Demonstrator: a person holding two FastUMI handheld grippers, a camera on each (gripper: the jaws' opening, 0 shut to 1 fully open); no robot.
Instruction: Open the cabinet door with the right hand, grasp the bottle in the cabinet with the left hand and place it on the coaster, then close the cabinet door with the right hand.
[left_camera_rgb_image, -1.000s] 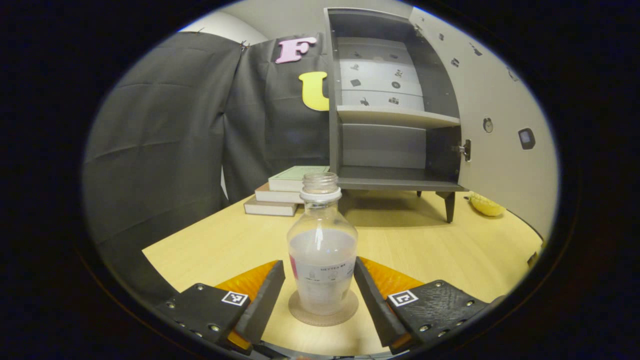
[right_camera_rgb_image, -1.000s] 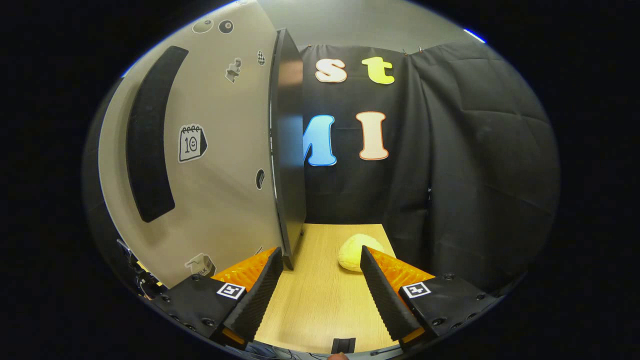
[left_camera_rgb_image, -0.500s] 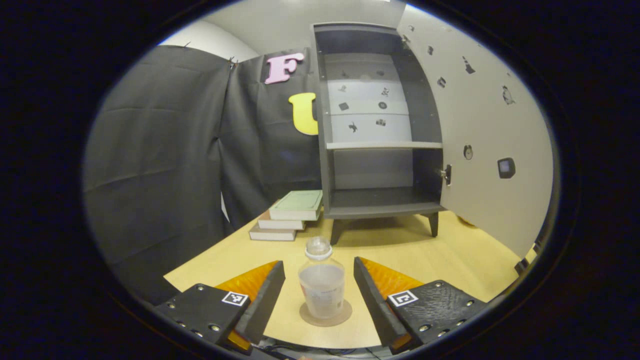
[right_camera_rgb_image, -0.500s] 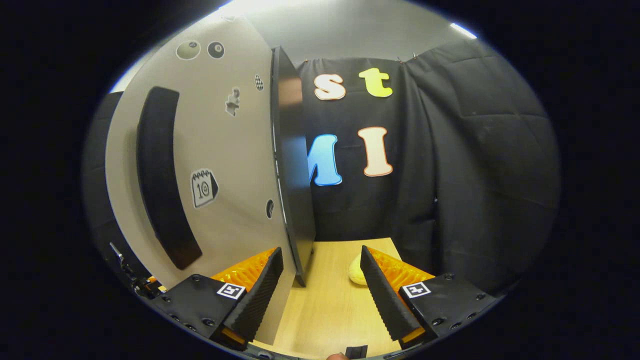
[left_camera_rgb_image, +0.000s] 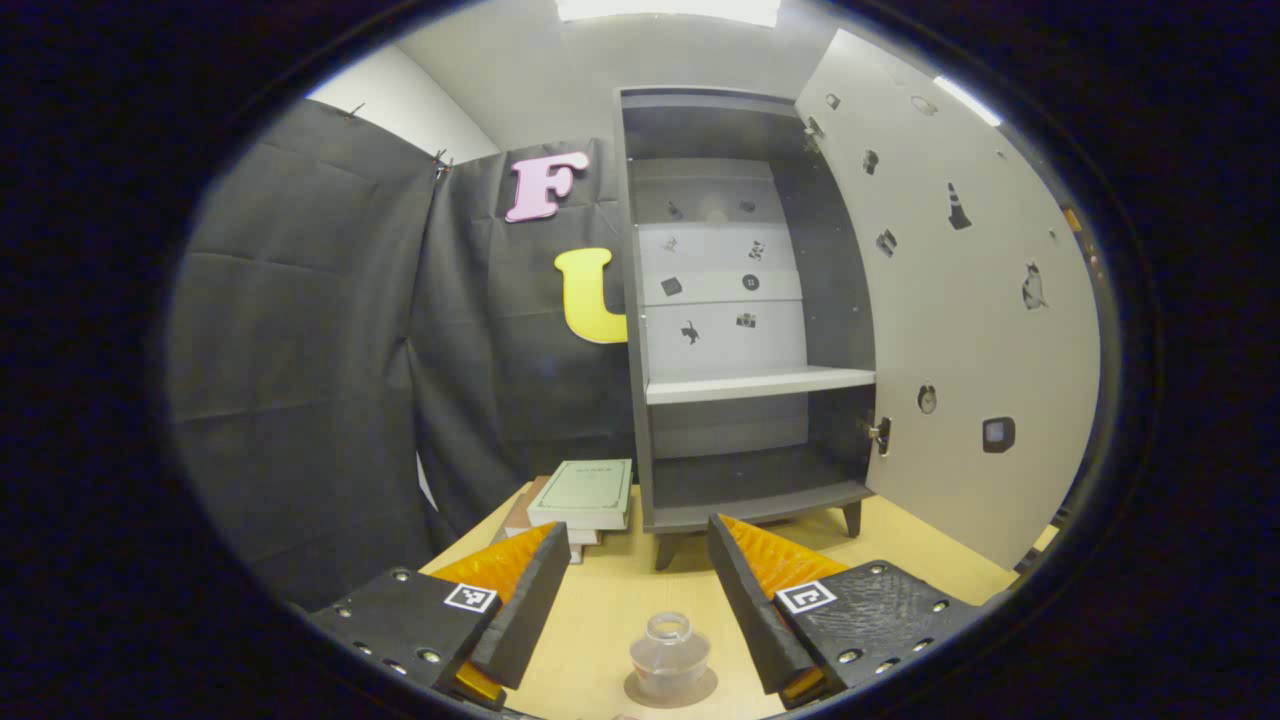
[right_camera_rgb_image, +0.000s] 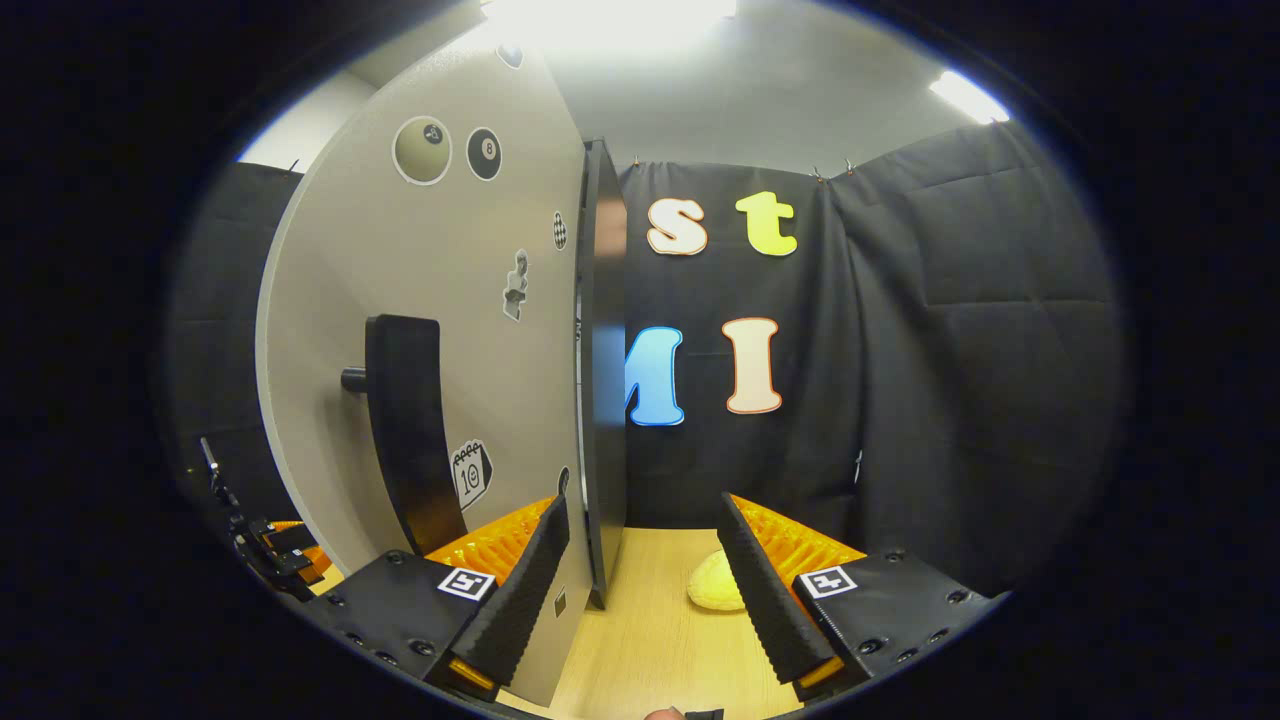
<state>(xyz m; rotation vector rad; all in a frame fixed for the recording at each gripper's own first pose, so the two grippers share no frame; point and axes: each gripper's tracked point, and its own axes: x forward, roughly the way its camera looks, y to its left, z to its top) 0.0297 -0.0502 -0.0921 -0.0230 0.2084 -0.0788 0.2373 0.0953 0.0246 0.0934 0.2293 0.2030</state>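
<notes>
Over the last second you drew your left gripper (left_camera_rgb_image: 632, 590) up and back from the bottle (left_camera_rgb_image: 669, 657), and your right gripper (right_camera_rgb_image: 640, 580) shifted so the door (right_camera_rgb_image: 440, 330) handle (right_camera_rgb_image: 405, 430) swung toward centre. The cabinet (left_camera_rgb_image: 740, 300) stood open, both shelves bare as far as I could see. The bottle stood on the coaster (left_camera_rgb_image: 670, 688) on the table (left_camera_rgb_image: 610, 610), uncapped, part full. Both grippers were spread apart, holding nothing. Opening and placing looked done; you had only the door left to close.
</notes>
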